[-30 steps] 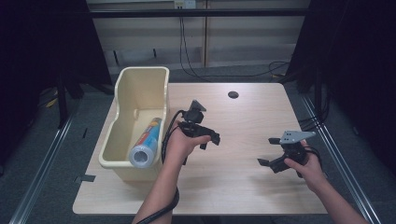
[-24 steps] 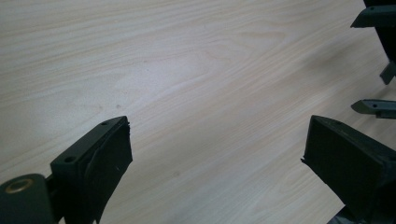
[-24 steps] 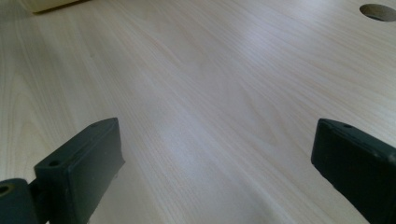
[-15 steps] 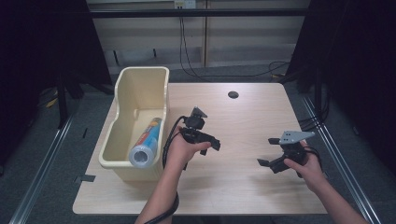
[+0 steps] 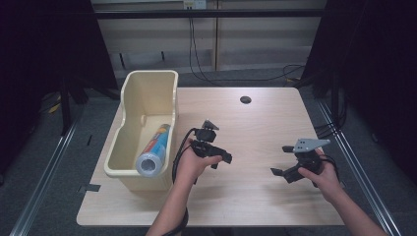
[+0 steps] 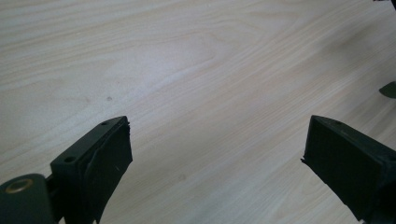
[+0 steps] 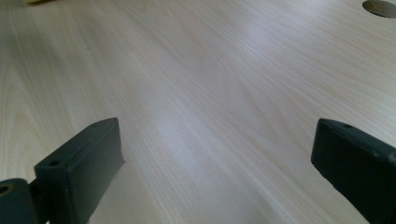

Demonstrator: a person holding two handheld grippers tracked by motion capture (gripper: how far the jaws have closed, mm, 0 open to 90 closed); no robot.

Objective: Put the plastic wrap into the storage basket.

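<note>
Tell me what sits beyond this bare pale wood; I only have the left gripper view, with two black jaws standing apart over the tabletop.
Observer: On the table's left edge stands a cream plastic bin, seen from the high view.
Operator: Anything in it?
Observer: A cylindrical can with a blue and red label lies on its side inside, its grey round end toward the person.
Operator: Where is the other hand?
Observer: The right gripper is held low over the table's right part, jaws open with nothing between them.
Operator: And mine?
Observer: The left gripper is beside the bin, to its right, not touching it.
</note>
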